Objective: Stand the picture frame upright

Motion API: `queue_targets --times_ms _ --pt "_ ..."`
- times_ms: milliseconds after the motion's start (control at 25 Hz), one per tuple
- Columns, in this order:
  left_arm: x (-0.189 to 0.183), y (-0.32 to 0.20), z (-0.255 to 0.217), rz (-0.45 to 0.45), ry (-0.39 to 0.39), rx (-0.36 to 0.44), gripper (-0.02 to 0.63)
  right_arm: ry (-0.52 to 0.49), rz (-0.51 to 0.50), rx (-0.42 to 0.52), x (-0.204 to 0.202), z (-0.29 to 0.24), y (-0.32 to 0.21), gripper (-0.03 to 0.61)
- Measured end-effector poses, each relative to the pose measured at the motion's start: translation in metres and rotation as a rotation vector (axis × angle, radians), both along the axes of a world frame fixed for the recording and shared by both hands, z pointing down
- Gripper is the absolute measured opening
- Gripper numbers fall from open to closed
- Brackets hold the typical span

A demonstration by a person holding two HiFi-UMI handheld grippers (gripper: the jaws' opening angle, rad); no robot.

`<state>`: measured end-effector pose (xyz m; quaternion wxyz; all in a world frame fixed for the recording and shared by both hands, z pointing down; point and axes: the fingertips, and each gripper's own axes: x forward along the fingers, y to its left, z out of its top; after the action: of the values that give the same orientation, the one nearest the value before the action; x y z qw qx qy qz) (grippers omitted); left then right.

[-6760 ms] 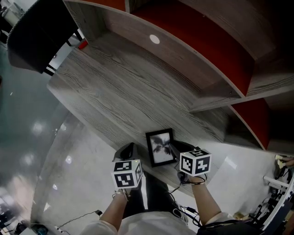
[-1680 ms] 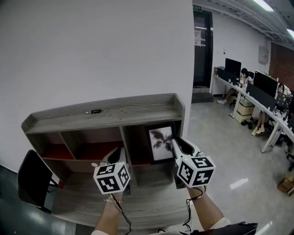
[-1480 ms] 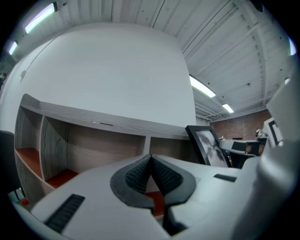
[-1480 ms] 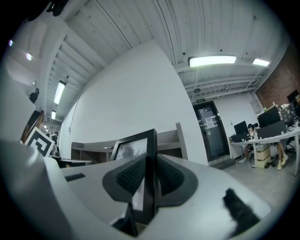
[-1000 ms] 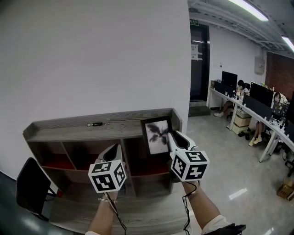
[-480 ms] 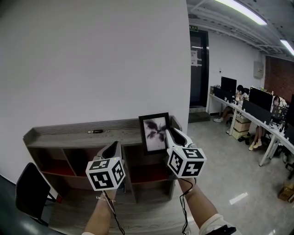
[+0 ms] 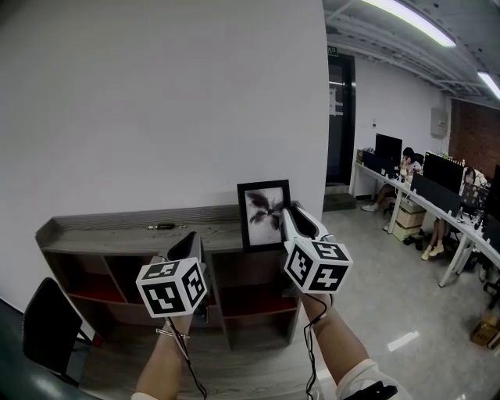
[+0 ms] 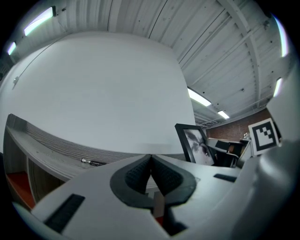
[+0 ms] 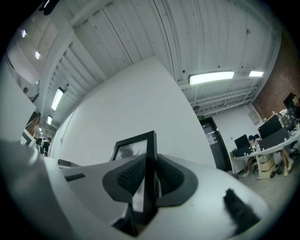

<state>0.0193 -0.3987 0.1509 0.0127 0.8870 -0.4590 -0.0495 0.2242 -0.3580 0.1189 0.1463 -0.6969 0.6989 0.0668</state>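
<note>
The picture frame (image 7: 264, 216) is clamped upright by its 3 o'clock edge in the right gripper (image 7: 290, 222), its base perhaps touching the shelf top (image 7: 109, 237), so steady seating and release are called for, while the left gripper (image 7: 190, 248) is closed on nothing.

Office interior: long grey wood-grain shelf unit (image 7: 101, 237) w/ red-backed compartments stands against plain white wall (image 7: 156, 101). Small dark pen-like item (image 7: 162, 226) lies on its top, left of centre. Black chair (image 7: 43, 332) near left. Far right: dark doorway (image 7: 341, 117), desks w/ monitors (image 7: 422, 199), seated people (image 7: 408, 160), ceiling strip lights (image 7: 406, 17).
</note>
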Motion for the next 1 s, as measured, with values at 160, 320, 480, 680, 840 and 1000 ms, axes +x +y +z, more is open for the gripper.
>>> queue_targets --times_ms 160,320,480,680,840,1000 --pt "-0.008 -0.011 -0.005 -0.007 -0.008 0.0 0.014 -0.01 0.006 0.008 -0.002 -0.005 -0.012 0.086" --pt "-0.015 -0.022 -0.008 -0.007 -0.011 0.006 0.012 -0.01 0.02 0.01 -0.004 -0.007 -0.026 0.086" --pt "-0.014 -0.029 -0.012 0.014 -0.027 0.01 0.013 -0.014 0.034 0.013 -0.004 -0.012 -0.038 0.086" --pt "-0.012 -0.043 -0.02 0.031 -0.038 0.01 0.013 -0.018 0.049 0.014 -0.003 -0.017 -0.05 0.086" --pt "-0.009 -0.055 -0.025 0.05 -0.036 0.006 0.013 -0.021 0.079 -0.011 0.002 -0.015 -0.062 0.086" --pt "-0.006 -0.06 -0.029 0.063 -0.031 0.001 0.012 -0.019 0.102 -0.043 0.007 -0.011 -0.07 0.086"
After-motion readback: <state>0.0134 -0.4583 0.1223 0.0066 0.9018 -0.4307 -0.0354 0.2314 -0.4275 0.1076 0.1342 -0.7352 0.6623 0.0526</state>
